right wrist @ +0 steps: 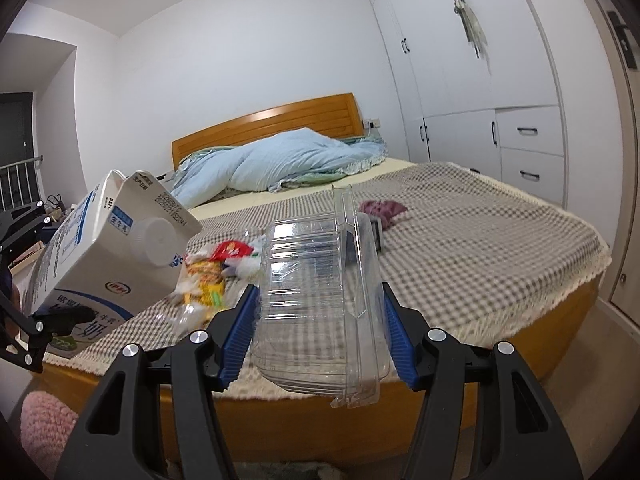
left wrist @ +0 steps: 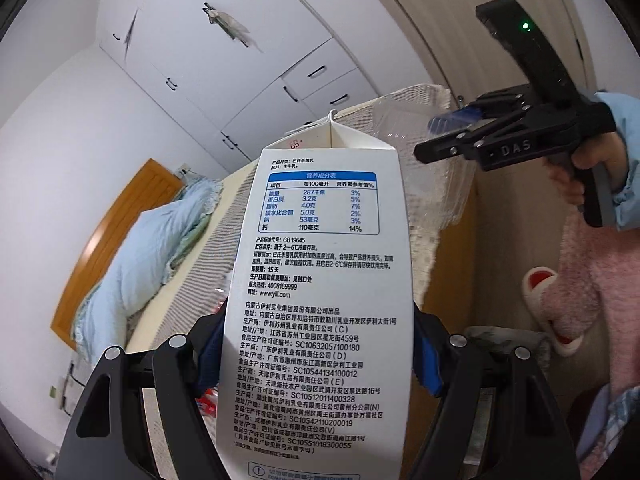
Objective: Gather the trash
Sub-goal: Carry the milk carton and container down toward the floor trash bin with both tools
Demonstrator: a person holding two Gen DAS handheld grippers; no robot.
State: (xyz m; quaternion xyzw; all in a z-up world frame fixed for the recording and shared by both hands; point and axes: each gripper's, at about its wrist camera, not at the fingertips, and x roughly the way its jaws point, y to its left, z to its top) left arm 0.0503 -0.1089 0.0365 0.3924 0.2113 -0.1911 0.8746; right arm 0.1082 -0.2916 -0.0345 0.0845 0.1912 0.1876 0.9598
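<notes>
A white milk carton [left wrist: 320, 240] with a blue nutrition table stands upright between the blue pads of my left gripper [left wrist: 318, 350], which is shut on its lower part. My right gripper [right wrist: 318, 336] is shut on a clear plastic clamshell box [right wrist: 316, 280], held over the bed's foot edge. The left wrist view has that gripper [left wrist: 432, 136] at upper right, in a hand with a light blue sleeve, with the clear box [left wrist: 404, 128] beside the carton's top. In the right wrist view the carton [right wrist: 108, 256] tilts at the left. Red and yellow snack wrappers [right wrist: 208, 276] lie on the bed behind it.
A checkered blanket [right wrist: 480, 240] covers the bed, with a purple cloth [right wrist: 382, 208] lying on it and a light blue duvet [right wrist: 280, 160] by the wooden headboard. White wardrobes [right wrist: 460, 80] line the right wall. A pink slipper [left wrist: 548, 304] is on the floor by the bed.
</notes>
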